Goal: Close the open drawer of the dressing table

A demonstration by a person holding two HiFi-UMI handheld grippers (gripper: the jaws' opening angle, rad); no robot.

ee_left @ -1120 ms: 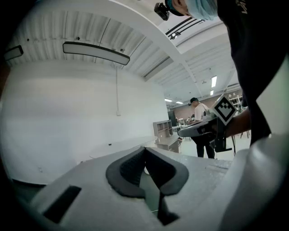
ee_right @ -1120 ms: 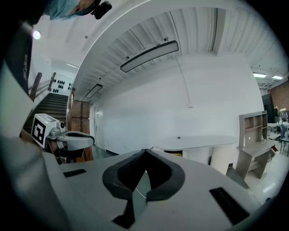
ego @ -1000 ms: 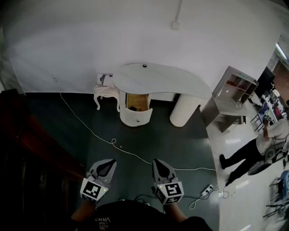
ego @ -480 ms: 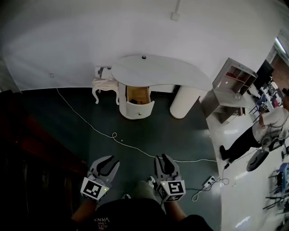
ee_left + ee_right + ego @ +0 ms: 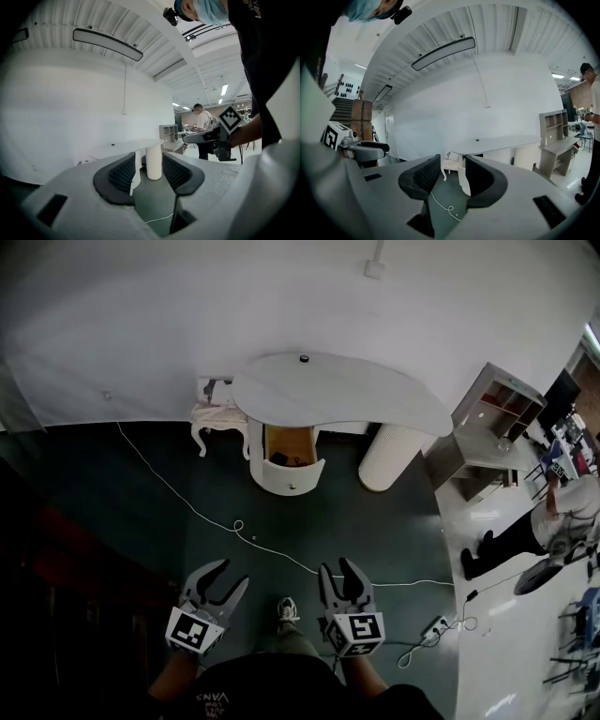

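Note:
The white dressing table [image 5: 347, 395] stands against the far wall, its curved top resting on a drawer unit and a ribbed white column [image 5: 392, 457]. Its drawer [image 5: 288, 465] is pulled out, showing a wooden inside with small dark items. Both grippers are held far from it, low in the head view. My left gripper [image 5: 217, 583] is opening, jaws wide with nothing between them. My right gripper [image 5: 341, 579] is also opening and empty. The table top [image 5: 126, 149] shows ahead of the left jaws, and the table [image 5: 497, 140] and drawer front [image 5: 463, 180] beyond the right jaws.
A white cable [image 5: 234, 526] runs across the dark floor to a power strip [image 5: 433, 627]. A small white stool [image 5: 216, 418] sits left of the table, a grey shelf unit [image 5: 487, 423] to its right. A person [image 5: 530, 531] stands at the right edge. My shoe [image 5: 288, 610] shows between the grippers.
Both grippers' jaws have gone from shut to open. I have stepped forward, so the dressing table sits slightly nearer in view.

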